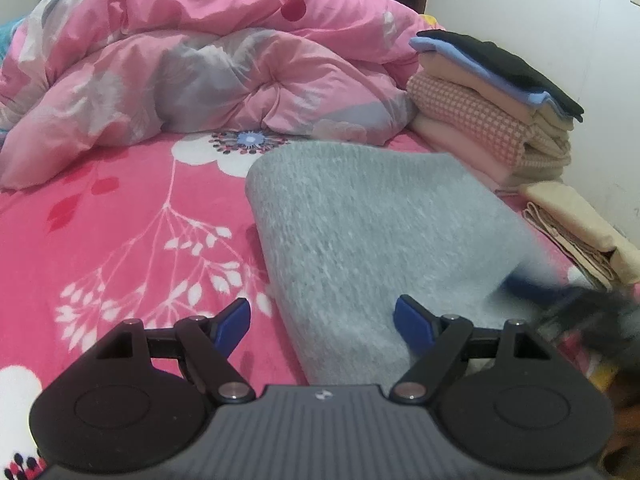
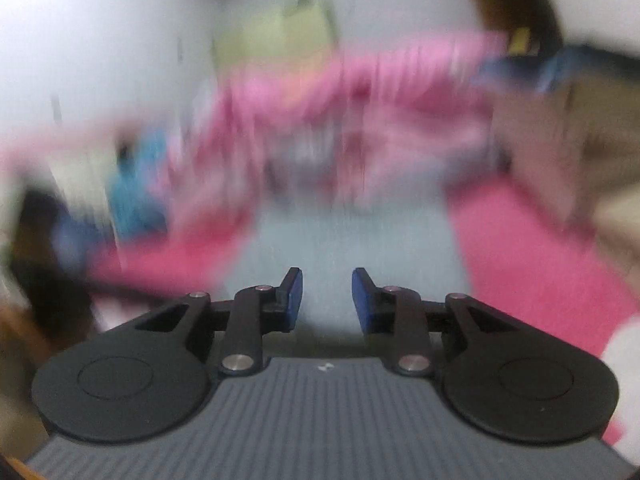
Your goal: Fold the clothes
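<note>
A grey knit garment [image 1: 360, 248] lies folded into a thick pad on the bed [image 1: 132, 224], just before a stack of folded clothes [image 1: 492, 108]. The left tongs [image 1: 322, 326] hover spread wide over its near edge; the right tongs [image 2: 327, 300], in a blurred view, stand parted and empty. The knit looks soft, limp and light, likely best pinched at a doubled edge or corner.
</note>
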Motion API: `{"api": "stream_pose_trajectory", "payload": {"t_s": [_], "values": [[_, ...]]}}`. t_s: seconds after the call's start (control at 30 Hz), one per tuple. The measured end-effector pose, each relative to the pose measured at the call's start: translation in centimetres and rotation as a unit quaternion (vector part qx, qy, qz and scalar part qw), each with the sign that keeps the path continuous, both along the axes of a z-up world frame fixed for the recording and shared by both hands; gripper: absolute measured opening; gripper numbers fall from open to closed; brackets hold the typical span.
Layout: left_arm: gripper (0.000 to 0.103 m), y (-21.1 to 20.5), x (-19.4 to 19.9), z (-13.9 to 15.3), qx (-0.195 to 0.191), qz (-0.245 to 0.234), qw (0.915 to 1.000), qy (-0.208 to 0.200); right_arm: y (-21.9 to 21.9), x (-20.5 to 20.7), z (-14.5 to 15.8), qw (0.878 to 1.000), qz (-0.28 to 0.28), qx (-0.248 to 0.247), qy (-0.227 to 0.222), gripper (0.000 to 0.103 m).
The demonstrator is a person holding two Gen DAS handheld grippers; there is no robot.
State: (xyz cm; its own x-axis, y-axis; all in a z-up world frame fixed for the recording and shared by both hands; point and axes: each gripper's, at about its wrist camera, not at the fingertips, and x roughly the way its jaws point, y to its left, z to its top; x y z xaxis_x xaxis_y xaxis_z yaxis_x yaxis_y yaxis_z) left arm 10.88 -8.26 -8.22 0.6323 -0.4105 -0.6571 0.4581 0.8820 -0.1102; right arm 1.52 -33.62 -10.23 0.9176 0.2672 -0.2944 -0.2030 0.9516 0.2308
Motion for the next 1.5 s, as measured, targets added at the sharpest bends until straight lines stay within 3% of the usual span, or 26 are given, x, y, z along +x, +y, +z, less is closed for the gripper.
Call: {"api": "stream_pose_trajectory", "payload": {"t_s": [0.07,0.1,0.2,0.4,0.63,0.8,0.87,1.0,1.1,1.3,1.37,1.5], "values": [[0.081,0.3,-0.2,-0.1,0.001,0.004,1.0000,0.000,1.0,0.9,-2.5,0.999,0.003,-0.043,0.020,0.024],[0.081,0.5,-0.3,0.0,0.002,0.005,1.0000,-0.004,1.6,1.2,-1.5,0.997,0.002,-0.062,0.037,0.024],[0.081,0.8,-0.8,0.1,0.011,0.003,0.9998,-0.019,2.6,1.1,3.1,0.996,-0.005,-0.086,0.005,0.026],[0.082,1.1,-0.8,-0.5,-0.006,0.012,0.9999,-0.010,5.1,6.5,2.7,0.991,0.042,-0.085,0.091,0.025],[0.084,2.6,0.1,-1.9,-0.051,0.010,0.9984,0.020,8.0,12.9,2.2,0.973,0.097,-0.081,0.193,0.024],[0.084,3.4,0.1,-2.6,-0.074,0.003,0.9970,0.021,10.5,14.6,7.1,0.977,0.128,-0.093,0.145,0.025],[0.084,3.5,-0.1,-2.7,-0.077,0.004,0.9969,0.017,11.8,16.9,6.6,0.973,0.130,-0.105,0.158,0.024],[0.083,3.5,0.0,-2.7,-0.077,0.010,0.9969,0.013,11.7,22.3,1.8,0.960,0.118,-0.100,0.235,0.025],[0.084,3.7,0.0,-2.7,-0.082,0.002,0.9965,0.016,11.3,21.7,4.4,0.963,0.101,-0.100,0.229,0.023],[0.083,3.2,-0.7,-2.2,-0.058,-0.001,0.9983,-0.005,6.7,14.7,10.5,0.986,0.041,-0.087,0.135,0.025],[0.083,3.0,-0.9,-2.0,-0.049,0.001,0.9988,-0.010,5.3,13.3,9.8,0.986,0.021,-0.091,0.140,0.025],[0.084,2.3,-1.3,-1.5,-0.029,-0.003,0.9993,-0.025,2.5,14.1,2.1,0.967,-0.035,-0.144,0.208,0.024]]}}
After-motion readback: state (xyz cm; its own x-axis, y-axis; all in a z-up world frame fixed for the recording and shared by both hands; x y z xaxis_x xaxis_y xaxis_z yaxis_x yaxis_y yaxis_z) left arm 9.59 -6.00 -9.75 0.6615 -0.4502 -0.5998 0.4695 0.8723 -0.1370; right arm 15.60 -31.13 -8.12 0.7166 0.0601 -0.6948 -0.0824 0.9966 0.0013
